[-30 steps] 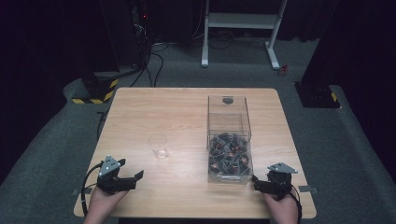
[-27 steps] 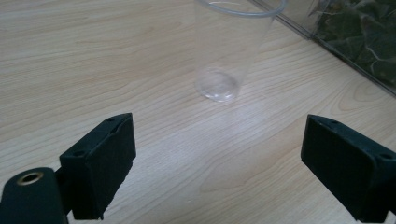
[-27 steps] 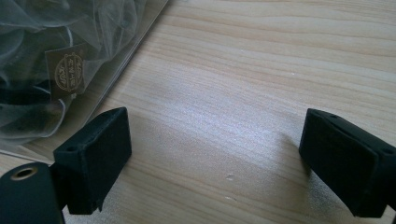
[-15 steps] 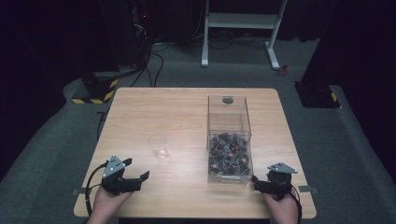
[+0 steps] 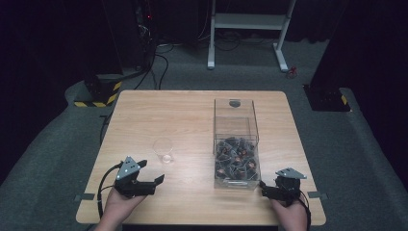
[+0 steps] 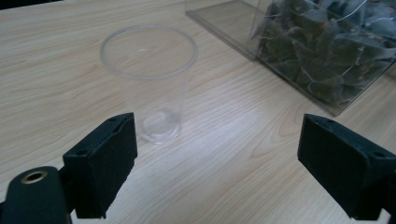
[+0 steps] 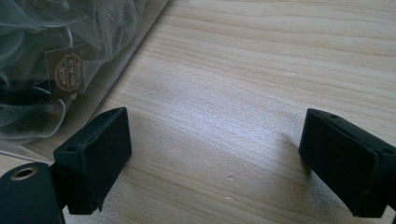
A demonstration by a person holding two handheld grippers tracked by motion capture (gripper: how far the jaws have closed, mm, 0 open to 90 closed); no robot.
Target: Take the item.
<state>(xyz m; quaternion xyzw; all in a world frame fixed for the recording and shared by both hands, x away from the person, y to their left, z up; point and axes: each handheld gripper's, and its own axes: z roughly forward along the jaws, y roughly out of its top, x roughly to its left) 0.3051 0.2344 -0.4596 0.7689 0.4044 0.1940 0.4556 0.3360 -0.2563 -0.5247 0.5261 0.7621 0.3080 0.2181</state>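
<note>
Since the clear plastic cup (image 6: 148, 84) stands empty beside the clear box of tea bags (image 5: 236, 159), nothing looks done: the left gripper (image 6: 219, 163) and right gripper (image 7: 219, 163) gape wide, holding nothing.

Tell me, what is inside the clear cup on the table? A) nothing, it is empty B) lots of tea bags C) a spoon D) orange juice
A: in the left gripper view the clear cup stands upright and you see straight through to its bare bottom; the tea bags sit in the clear box beside it.
</note>
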